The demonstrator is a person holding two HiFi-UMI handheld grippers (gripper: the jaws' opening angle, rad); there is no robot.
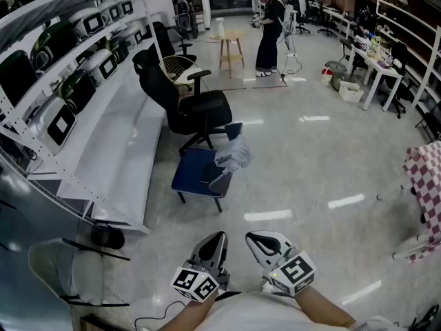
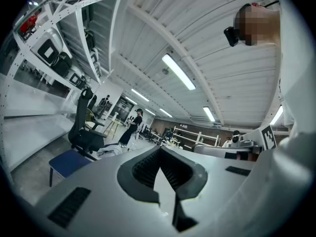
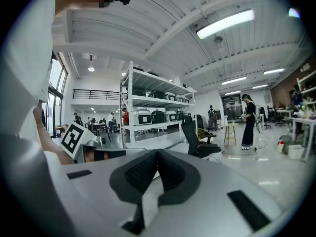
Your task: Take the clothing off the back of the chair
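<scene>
Clothing (image 1: 234,156), a grey garment, hung bunched over the back of the blue chair (image 1: 196,172) in the head view, sagging toward the seat. A black office chair (image 1: 182,102) stood just behind, with the shelving rack (image 1: 83,81) to the left. The left tongs (image 1: 220,237) and right tongs (image 1: 251,238) were low in frame near the person's body, well apart from the chair, both with jaws together and nothing in them.

In the left gripper view the left tongs (image 2: 160,154) had their pads pressed together, empty. Far ahead were the blue chair (image 2: 66,163) and a pale heap on it, the clothing (image 2: 109,152).

In the right gripper view the right tongs (image 3: 158,154) were also closed on nothing. The black office chair (image 3: 197,139) showed beyond, and a pale scrap (image 3: 217,157) beside it was probably the garment, too small to be sure.

Handling guess: light, soft and floppy, not fragile. It would likely drape and drag, and could snag on the chair back. The best hold looked like the bunched fold at the top of the back, pinched thick and lifted up and clear. The second tongs could catch the hanging end.
</scene>
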